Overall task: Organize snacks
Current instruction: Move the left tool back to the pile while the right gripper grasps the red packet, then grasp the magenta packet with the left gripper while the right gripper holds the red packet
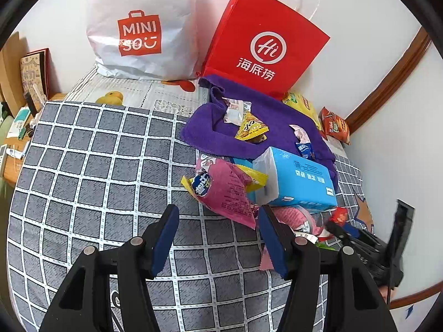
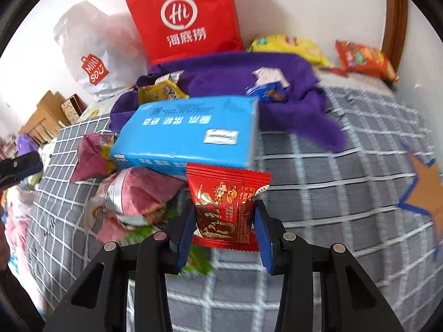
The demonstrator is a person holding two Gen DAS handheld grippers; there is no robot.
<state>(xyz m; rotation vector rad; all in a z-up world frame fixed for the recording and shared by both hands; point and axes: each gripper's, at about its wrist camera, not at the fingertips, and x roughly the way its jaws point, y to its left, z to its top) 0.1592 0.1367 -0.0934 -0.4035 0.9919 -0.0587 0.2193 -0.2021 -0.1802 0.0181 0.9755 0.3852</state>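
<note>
Pinching the red snack packet point(image 2: 225, 202) upright between the narrowed pads of the right hand-held gripper point(image 2: 224, 215), gripping it by its lower half so the crimped top edge is standing free. Holding it just clear of the grey checked cloth point(image 2: 332, 193), probably to carry it away from the heap instead of dragging it through the other wrappers.

Spreading the left hand-held gripper point(image 1: 218, 215) wide and holding nothing, hovering low over the checked cloth with the tip of the pink snack bag point(image 1: 224, 188) lying just beyond its right finger. Likely waiting there to take that bag next, though not touching it as far as can be told.

Leaning a blue tissue pack point(image 1: 299, 177) across the pink bag and further pink wrappers, pressing on them; probably calling for lifting it aside before pulling anything from beneath.

Lying farther back, a rumpled purple towel point(image 1: 265, 110) cradling a small yellow packet point(image 1: 250, 130) and a few white and blue ones in its folds.

Resting beyond the towel by the wall, a yellow bag point(image 1: 300, 103) and an orange packet point(image 1: 335, 126), well apart from the heap.

Standing farthest off against the wall, a red paper bag point(image 1: 263, 41) and a white shopping bag point(image 1: 141, 27), seemingly serving as places for sorted snacks.
</note>
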